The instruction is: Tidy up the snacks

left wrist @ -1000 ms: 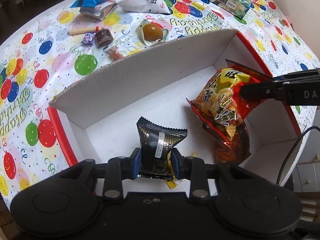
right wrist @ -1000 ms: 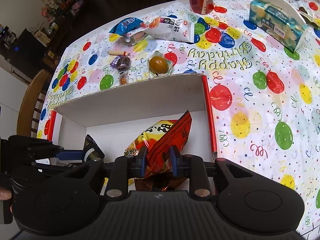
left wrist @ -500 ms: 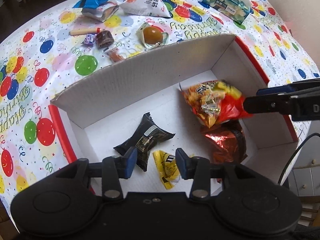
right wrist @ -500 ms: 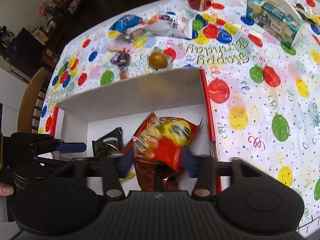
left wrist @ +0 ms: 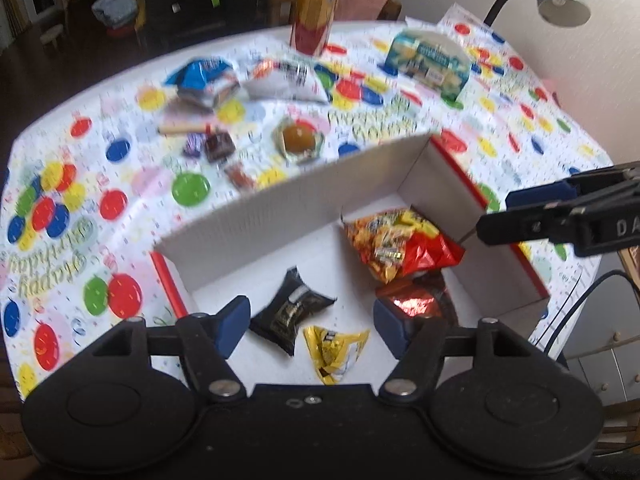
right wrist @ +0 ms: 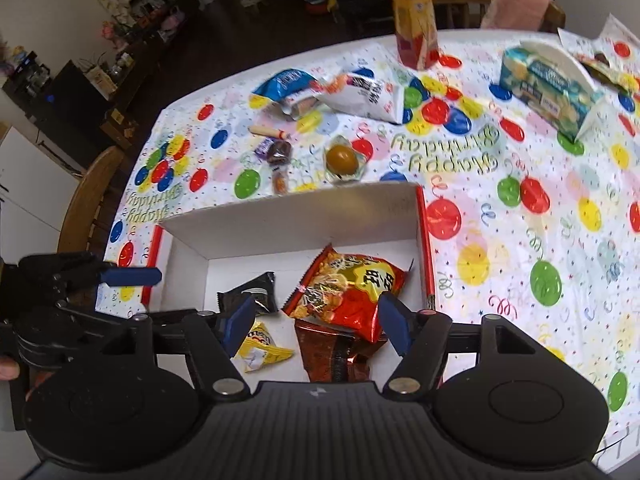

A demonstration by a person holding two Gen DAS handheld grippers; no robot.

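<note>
Both tongs, left (left wrist: pixel 310 324) and right (right wrist: pixel 316 318), hang released; that white packet (right wrist: pixel 366 96) looks light and crinkly, so pinch its sealed edge.

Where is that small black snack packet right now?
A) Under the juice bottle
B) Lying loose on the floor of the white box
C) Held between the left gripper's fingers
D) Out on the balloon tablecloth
B: the black packet lies flat inside the white box, next to a yellow packet, and the left gripper is open with nothing between its fingers.
</note>
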